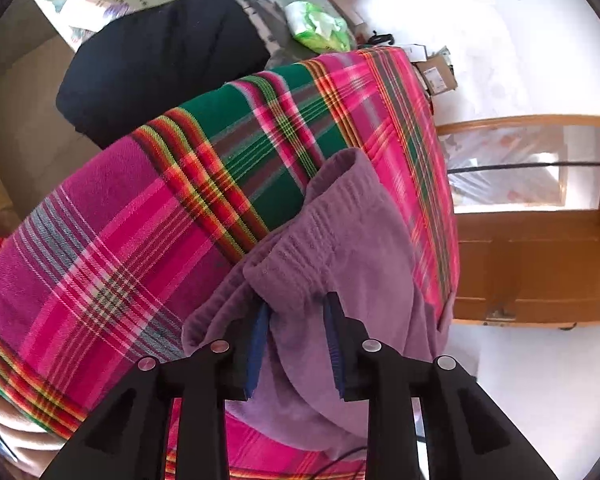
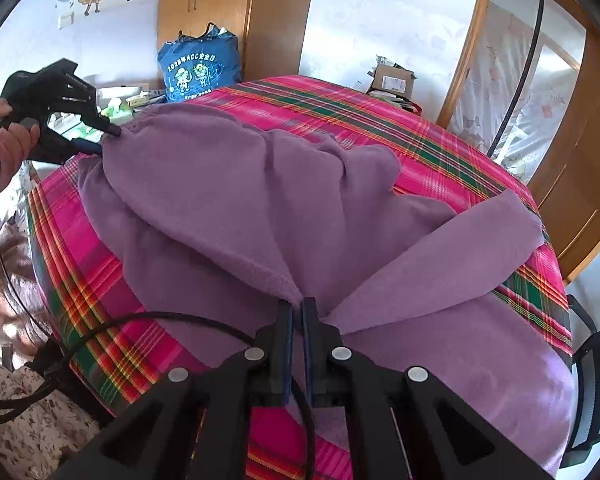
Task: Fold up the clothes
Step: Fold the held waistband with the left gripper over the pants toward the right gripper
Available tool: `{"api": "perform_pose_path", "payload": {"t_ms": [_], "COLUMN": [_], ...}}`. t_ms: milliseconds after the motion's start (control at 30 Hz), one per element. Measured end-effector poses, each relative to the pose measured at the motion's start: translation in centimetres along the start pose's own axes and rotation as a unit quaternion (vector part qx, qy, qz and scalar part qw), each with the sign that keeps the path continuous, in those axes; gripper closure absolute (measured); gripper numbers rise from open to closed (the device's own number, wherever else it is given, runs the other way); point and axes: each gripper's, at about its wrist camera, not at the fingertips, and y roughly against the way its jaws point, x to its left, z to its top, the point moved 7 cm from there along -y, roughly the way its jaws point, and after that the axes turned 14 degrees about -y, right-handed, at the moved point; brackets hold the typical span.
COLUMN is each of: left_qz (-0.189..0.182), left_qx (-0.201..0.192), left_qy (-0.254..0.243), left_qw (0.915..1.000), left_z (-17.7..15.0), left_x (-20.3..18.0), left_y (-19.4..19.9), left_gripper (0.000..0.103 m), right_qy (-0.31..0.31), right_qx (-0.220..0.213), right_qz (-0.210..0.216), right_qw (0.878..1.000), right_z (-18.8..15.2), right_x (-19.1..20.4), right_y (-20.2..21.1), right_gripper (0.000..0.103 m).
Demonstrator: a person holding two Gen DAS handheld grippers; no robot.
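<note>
The purple garment lay spread over the plaid cloth, filling the centre of the right wrist frame. At bottom centre the right gripper was clamped on a bunched fold, while the left gripper, at lower centre of its own frame, stood parted around the ribbed waistband without pinching it. To fold well, I judged the 2 held points should be laid down flat and square, edges aligned.

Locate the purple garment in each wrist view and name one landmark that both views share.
Left wrist view: the purple garment fills the lower centre, its ribbed edge between the fingers of the left gripper, which stand apart.
Right wrist view: the purple garment spreads across the centre, a fold pinched in the right gripper; the left gripper is at its far left corner.
Shared landmark: the pink plaid cloth beneath it.
</note>
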Motion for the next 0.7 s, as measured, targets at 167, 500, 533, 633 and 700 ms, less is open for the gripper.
{"api": "perform_pose_path", "payload": {"t_ms": [167,500,533,633,700], "left_qz": [-0.007,-0.021,-0.02,-0.015,-0.012], "left_qx": [-0.018,-0.026,-0.024,-0.018,-0.011], "left_qy": [-0.005,-0.02,-0.02,-0.026,-0.017], "left_qw": [0.9998,0.9992,0.9993,0.9994,0.9997], "left_z": [0.1,-1.1,-1.3,-1.8,-2.1], "left_x": [-0.5,-1.6,-1.6,-1.4,-1.0], "left_y": [0.8,2.6,2.7,2.4,2.0], "left_gripper": [0.091,0.094,0.094,0.094,0.094], "right_qy": [-0.005,-0.005,-0.004,-0.001,-0.006], "right_qx": [-0.016,-0.043,-0.045,-0.045,-0.04], "right_qz": [0.009,0.015,0.015,0.017,0.02], "right_qw": [1.0,0.999,0.999,0.999,0.999], "right_z": [0.6,1.3,1.3,1.2,1.0], "right_x": [-0.2,-0.1,-0.1,-0.1,-0.4], "right_y": [0.9,3.9,4.1,4.6,4.4], "right_gripper": [0.099,0.099,0.099,0.099,0.099]}}
